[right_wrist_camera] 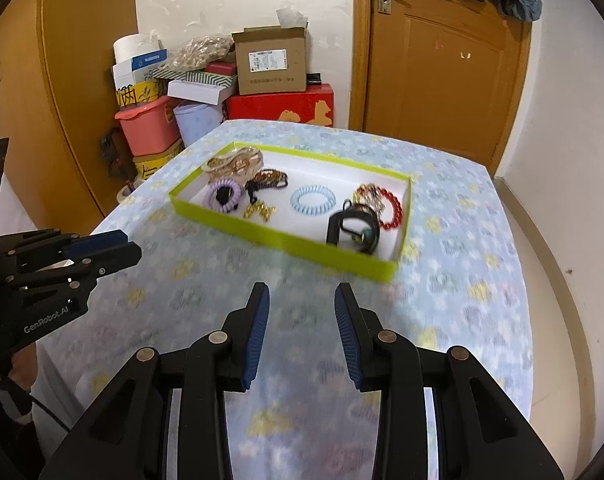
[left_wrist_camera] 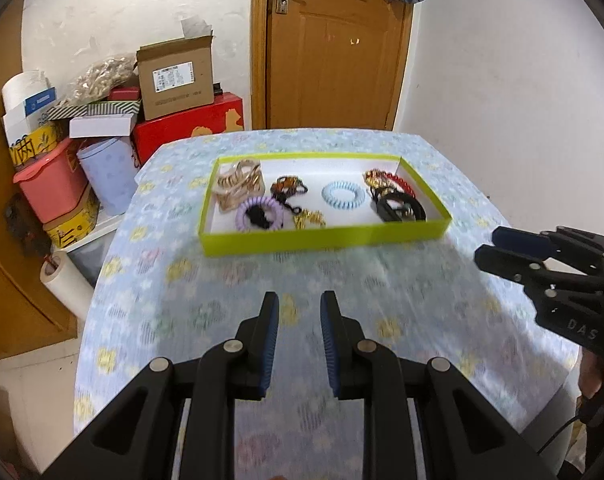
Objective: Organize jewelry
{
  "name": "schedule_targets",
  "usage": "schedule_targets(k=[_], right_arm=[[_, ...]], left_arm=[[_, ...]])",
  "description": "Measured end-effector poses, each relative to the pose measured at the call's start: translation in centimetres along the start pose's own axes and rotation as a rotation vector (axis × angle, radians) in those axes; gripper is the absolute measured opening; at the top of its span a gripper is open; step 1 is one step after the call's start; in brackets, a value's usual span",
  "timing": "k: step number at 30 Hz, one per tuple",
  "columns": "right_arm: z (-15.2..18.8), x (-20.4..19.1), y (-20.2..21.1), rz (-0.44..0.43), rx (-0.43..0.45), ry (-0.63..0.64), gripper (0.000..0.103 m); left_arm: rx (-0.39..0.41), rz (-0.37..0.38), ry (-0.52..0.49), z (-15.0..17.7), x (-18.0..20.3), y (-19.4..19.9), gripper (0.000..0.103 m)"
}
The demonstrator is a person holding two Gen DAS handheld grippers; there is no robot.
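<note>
On your flowery tabletop (left_wrist_camera: 302,280) every hair tie and bracelet already sits inside the green tray (left_wrist_camera: 326,236), while both grippers, left gripper (left_wrist_camera: 299,312) and right gripper (right_wrist_camera: 302,300), hang back with fingers apart and empty, so little looks left to do.

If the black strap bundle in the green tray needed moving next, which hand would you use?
Probably the right. The black strap bundle lies at the lime-green cardboard tray's right end, almost straight ahead of the open, empty right claw. The left claw faces the tray's other half.
</note>
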State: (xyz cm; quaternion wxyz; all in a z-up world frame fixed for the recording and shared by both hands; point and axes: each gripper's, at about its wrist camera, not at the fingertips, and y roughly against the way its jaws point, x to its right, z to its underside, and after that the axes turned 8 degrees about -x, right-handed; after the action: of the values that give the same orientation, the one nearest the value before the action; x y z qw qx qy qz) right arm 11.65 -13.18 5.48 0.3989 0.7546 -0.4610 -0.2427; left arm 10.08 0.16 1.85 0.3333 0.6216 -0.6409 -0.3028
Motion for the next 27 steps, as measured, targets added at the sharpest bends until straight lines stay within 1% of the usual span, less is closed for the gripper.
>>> schedule_targets(k=[7,11,27], right_arm=[[2.6,-0.6,1.2,0.006,-0.016,-0.013,0.035],[3.5,-0.9,1.3,0.008,-0.026,-0.014,0.035],[3.9,-0.9,0.8,0.014,-0.048,-0.02,0.035]], left_arm=[[-0.012,-0.004,0.03,2.5,0.1,0.9,0.022],[-0.022,-0.007,0.036,3.3,0.2,1.0,0.022],[-0.029,-0.014,0.034,3.7,0.6,0.8,0.022]])
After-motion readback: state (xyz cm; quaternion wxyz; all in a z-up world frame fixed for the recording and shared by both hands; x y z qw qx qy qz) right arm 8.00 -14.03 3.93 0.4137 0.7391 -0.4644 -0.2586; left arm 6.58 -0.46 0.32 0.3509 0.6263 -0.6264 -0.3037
